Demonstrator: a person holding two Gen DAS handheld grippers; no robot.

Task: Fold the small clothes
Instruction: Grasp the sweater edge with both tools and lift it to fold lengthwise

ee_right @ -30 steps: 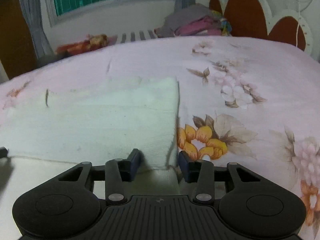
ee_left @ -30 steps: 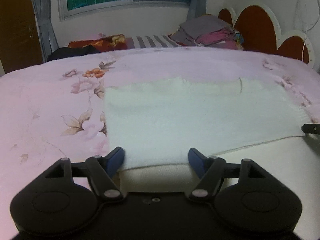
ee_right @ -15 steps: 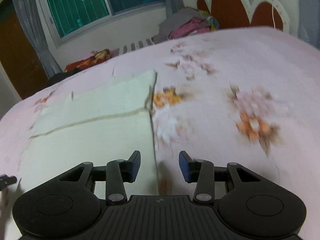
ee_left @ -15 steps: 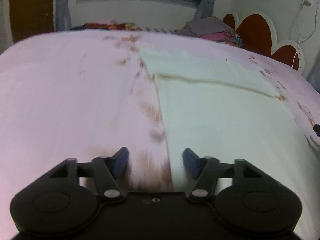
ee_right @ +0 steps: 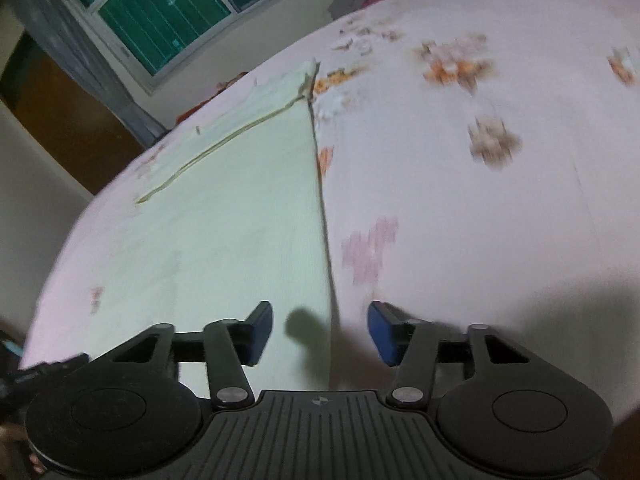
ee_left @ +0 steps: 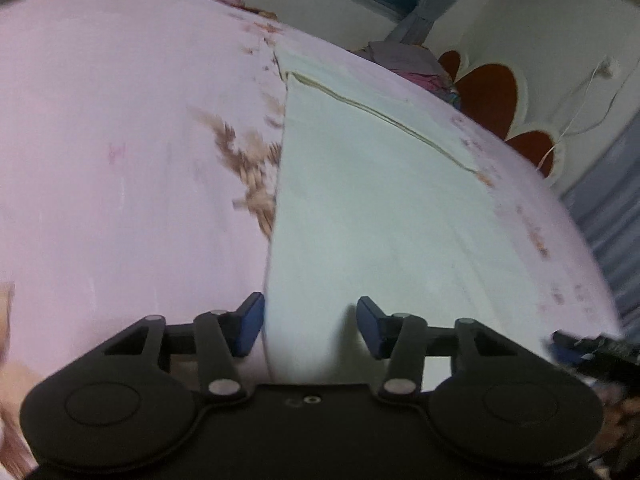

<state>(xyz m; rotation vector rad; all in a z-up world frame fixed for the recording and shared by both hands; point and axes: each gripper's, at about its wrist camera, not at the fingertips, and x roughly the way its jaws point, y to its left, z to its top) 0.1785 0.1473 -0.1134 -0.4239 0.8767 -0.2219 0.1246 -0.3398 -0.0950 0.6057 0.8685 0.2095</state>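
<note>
A pale cream cloth point(ee_left: 380, 200) lies flat on the pink floral bed point(ee_left: 120, 140), with a folded-over band along its far side. My left gripper point(ee_left: 310, 324) is open and empty, hovering over the cloth's near left edge. In the right wrist view the same cloth point(ee_right: 224, 220) lies left of centre. My right gripper point(ee_right: 320, 334) is open and empty above the cloth's near right edge, its shadow falling on the fabric. The other gripper's tip shows at the edge of each view.
The bedspread point(ee_right: 480, 180) stretches wide on both sides of the cloth. A pile of clothes point(ee_left: 404, 60) lies by the scalloped headboard point(ee_left: 492, 92). A window point(ee_right: 180, 4) and curtain stand beyond the bed's far side.
Both grippers have let go of the folded edge and pulled back toward the cloth's near side, tilting as they went. The folded band now lies far from the fingers.
</note>
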